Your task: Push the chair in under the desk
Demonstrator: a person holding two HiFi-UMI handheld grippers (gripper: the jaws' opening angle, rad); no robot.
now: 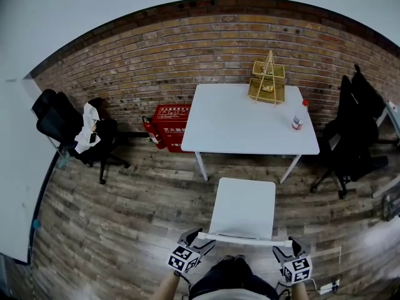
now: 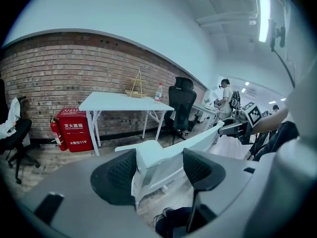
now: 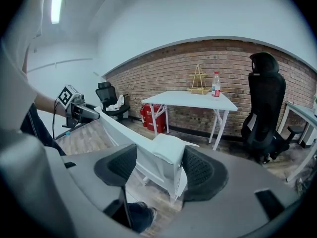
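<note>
Left tongs and right tongs straddle chair backrest, seemingly unclamped.

Your white desk stands by the brick wall, and on it you have a yellow wire basket stand near the back edge and a red-capped bottle towards the right end. On the wooden plank floor the white chair stands apart from the desk. A red box and a fire extinguisher sit beside the desk's left legs, with a black office chair far left and a second office chair far right.
</note>
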